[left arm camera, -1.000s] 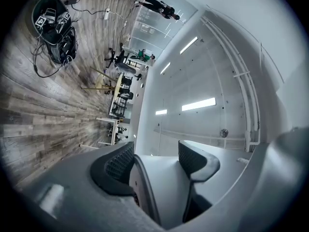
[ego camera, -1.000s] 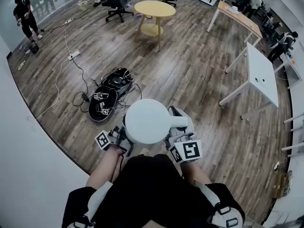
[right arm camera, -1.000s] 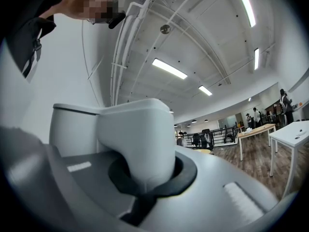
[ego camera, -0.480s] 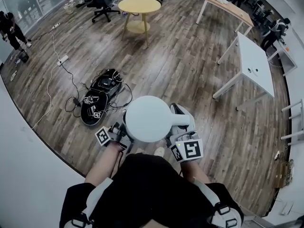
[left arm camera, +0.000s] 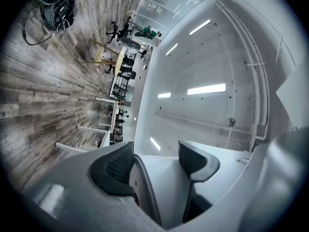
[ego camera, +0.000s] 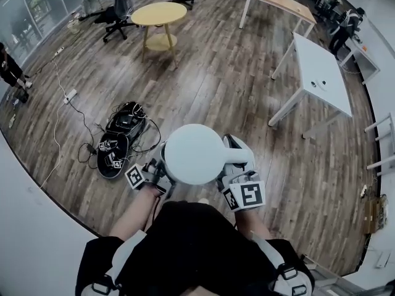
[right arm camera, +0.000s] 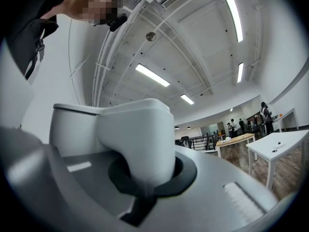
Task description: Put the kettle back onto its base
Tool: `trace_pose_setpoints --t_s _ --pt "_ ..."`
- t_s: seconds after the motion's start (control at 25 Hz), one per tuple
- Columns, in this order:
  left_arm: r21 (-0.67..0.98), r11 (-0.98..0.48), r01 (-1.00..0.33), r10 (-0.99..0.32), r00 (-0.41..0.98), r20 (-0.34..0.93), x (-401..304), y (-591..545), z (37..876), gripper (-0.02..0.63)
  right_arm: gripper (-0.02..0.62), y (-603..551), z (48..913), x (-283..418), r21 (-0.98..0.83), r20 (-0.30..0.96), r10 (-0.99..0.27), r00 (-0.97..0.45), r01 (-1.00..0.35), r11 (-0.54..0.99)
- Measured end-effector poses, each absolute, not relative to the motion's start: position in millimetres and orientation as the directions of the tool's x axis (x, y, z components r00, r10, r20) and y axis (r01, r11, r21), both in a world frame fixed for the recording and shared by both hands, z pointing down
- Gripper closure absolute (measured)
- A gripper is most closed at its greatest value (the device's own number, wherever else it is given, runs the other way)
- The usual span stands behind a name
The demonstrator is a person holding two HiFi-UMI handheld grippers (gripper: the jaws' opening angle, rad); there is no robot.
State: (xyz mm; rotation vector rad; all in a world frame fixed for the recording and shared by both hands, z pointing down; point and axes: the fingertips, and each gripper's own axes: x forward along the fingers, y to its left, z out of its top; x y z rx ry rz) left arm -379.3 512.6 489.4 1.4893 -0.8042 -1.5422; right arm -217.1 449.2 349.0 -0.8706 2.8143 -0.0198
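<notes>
A white kettle (ego camera: 196,154) with a round lid hangs in front of my body, above the wooden floor. Its handle (ego camera: 234,156) points right. My right gripper (ego camera: 234,172) is shut on that handle, which rises thick and white (right arm camera: 137,144) between the dark pads of the right gripper (right arm camera: 145,180). My left gripper (ego camera: 157,170) is at the kettle's left side. In the left gripper view, the left gripper (left arm camera: 154,163) has a white part of the kettle (left arm camera: 166,187) clamped between its ribbed pads. I cannot see a kettle base in any view.
An open black bag (ego camera: 121,134) with cables and marker cubes lies on the floor ahead left. A white table (ego camera: 321,73) stands ahead right, a round yellow table (ego camera: 159,13) and a wooden desk (ego camera: 281,2) farther off. A curved white wall (ego camera: 31,227) runs along the left.
I have walked forward with the kettle: the bag, the yellow table and the white table have slid leftward and closer in the head view. Both grippers keep the same hold.
</notes>
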Motion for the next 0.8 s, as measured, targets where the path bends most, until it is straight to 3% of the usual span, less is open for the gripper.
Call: trace_pose_setpoints --t_s 0.8 --pt "0.886 -0.376 0.270 -0.844 0.295 -0.448 -250 367 508 0.319 0.589 351 364 -82 -0.057 -0.150 -0.762 -0.630 -0.764 0.643"
